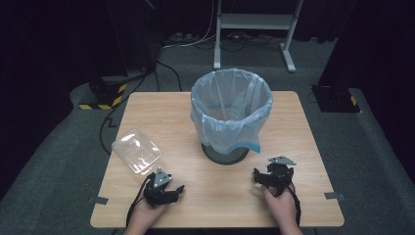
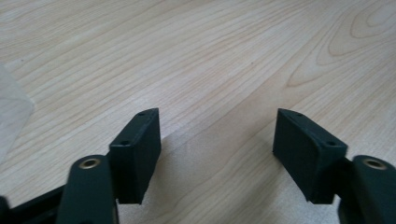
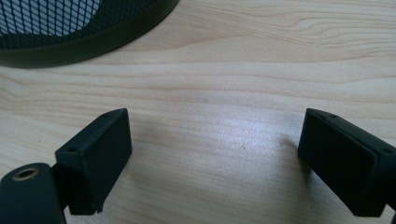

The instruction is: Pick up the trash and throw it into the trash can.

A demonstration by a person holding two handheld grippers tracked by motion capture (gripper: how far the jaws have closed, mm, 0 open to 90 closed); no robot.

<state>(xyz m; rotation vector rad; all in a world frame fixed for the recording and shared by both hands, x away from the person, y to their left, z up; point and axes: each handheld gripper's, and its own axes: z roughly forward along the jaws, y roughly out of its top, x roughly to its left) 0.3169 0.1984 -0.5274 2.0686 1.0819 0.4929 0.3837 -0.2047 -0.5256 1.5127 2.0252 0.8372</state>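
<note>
Dark flooring and black curtains ring a pale wooden table point(image 1: 293, 196), with a white metal stand and loose cables on the floor behind it. At the table's centre stands a black mesh wastebasket point(image 1: 226, 152) lined with a light blue plastic bag point(image 1: 230, 105), the bag's edge folded over the rim and hanging down the outside. Near the left edge lies a clear plastic container point(image 1: 136, 151), flat on the wood and set at a slant. The left gripper point(image 1: 171, 188) rests low on the table just in front of and to the right of that container, close to it but not touching, and its jaws point away to the right rather than at it. In the left gripper view those jaws stand well apart over bare wood, with nothing between them, and a pale translucent edge of the container point(image 2: 11, 116) shows at the far left, outside the jaws. The right gripper point(image 1: 268, 177) sits on the right side, just in front of the wastebasket's base and apart from it. In the right gripper view its jaws are also spread wide over empty wood, with the basket's dark mesh base point(image 3: 70, 28) ahead at the upper left.
</note>
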